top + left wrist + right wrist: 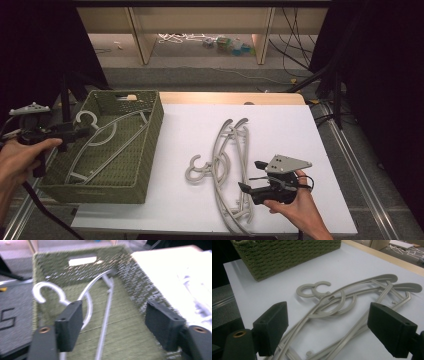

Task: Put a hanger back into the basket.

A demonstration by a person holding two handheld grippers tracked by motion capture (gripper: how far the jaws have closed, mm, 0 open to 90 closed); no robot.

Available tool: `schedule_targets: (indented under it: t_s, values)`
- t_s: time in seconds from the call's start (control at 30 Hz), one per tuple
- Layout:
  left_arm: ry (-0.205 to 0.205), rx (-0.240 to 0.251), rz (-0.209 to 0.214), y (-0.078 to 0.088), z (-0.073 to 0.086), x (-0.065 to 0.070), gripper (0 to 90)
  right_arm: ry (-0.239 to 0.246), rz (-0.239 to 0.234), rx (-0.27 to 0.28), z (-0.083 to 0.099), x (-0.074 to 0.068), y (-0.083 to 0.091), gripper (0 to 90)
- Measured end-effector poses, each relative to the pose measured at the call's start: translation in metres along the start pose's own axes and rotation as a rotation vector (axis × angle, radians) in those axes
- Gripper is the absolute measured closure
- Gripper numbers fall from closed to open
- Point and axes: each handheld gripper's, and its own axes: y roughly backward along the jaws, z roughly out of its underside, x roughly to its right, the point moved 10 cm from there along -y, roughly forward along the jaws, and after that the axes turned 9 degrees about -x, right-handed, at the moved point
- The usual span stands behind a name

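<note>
Left gripper point(82, 131): held in the person's left hand point(20, 157) at the basket's left rim, pointing right across it; jaws spread wide, nothing pinched.
Left gripper view: the two black pads stand apart above the basket floor; the hanger lies below and between them, untouched.
Right gripper point(250, 176): in the right hand point(295, 207) at the near right of the board, pointing left at the pile; jaws spread, empty, the pile's bars between and beyond them.
Basket point(145, 150): green, woven, rectangular, on the board's left end, a cut-out handle in its far wall.
Hanger point(107, 137): grey, lying flat inside the basket; hook at the far left corner, long axis running diagonally from near left to far right.
Pile point(227, 165): grey hangers stacked on the board, just left of the right gripper; hooks point left, long axes run near to far.
Board point(190, 125): white, flat, on a wooden table.
Room: dark curtains at both sides, grey floor, wooden shelf legs and loose cables beyond the table.
</note>
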Motion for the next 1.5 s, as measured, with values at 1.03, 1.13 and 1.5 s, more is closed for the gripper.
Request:
schedule_targets:
  t_s: [1.03,1.13,1.5]
  values:
    - [-0.236,0.161,0.357,-0.065,0.08,0.241,21.1,-0.044,-0.036,-0.035,0.009,-0.018,-0.023,17.4]
    - [-0.259,0.195,0.352,-0.066,0.078,0.238,20.7,-0.053,-0.041,-0.031,0.009,-0.018,-0.023,17.4]
    - [-0.273,0.264,0.396,-0.069,0.089,0.238,15.9,-0.041,-0.047,-0.047,0.013,-0.023,-0.028,17.3]
